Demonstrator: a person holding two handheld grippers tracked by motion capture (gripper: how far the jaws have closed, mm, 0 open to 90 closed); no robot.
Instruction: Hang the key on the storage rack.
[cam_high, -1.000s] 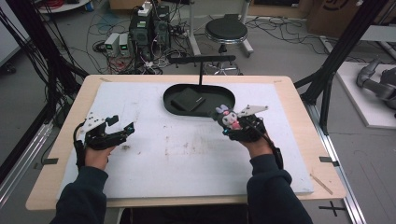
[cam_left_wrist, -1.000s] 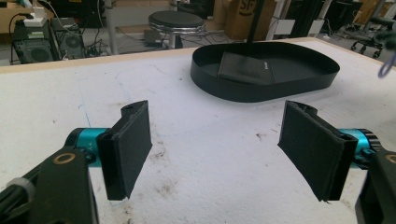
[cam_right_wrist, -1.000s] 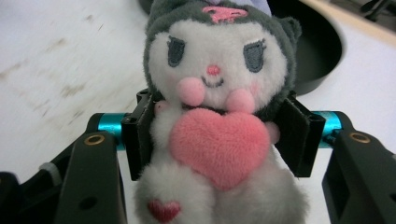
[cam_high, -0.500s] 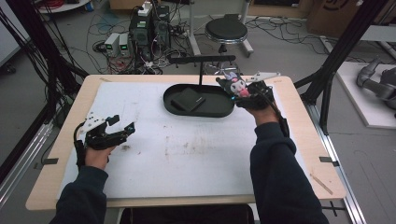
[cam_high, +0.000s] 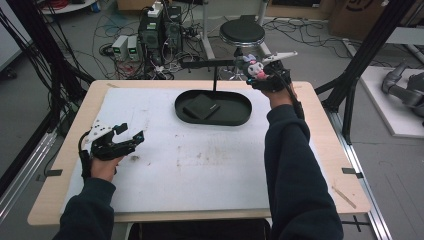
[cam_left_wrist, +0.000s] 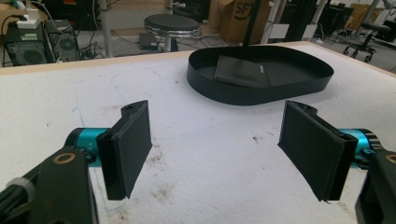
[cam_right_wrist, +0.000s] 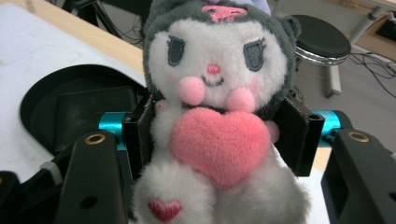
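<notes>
A small plush toy (cam_right_wrist: 217, 112), grey and white with a pink heart on its chest, sits squeezed between the pads of my right gripper (cam_right_wrist: 217, 133). In the high view that gripper (cam_high: 260, 72) holds the plush toy (cam_high: 256, 69) up in the air past the right end of the black oval tray (cam_high: 235, 117), near the table's far edge. The tray (cam_left_wrist: 205, 79) holds a flat black square pad (cam_high: 201, 106). My left gripper (cam_high: 129, 134) rests low over the white mat at the left, its jaws wide apart with nothing between them (cam_left_wrist: 217, 149).
A thin black post with a horizontal bar (cam_high: 210, 64) rises behind the tray. A white mat (cam_high: 200, 165) with smudges covers most of the wooden table. A round black stool (cam_high: 242, 32) and boxes with cables stand on the floor beyond the far edge.
My right gripper has carried the plush toy up and away from the mat's right middle toward the far edge, beside the tray's right end. The left gripper has stayed where it was.
</notes>
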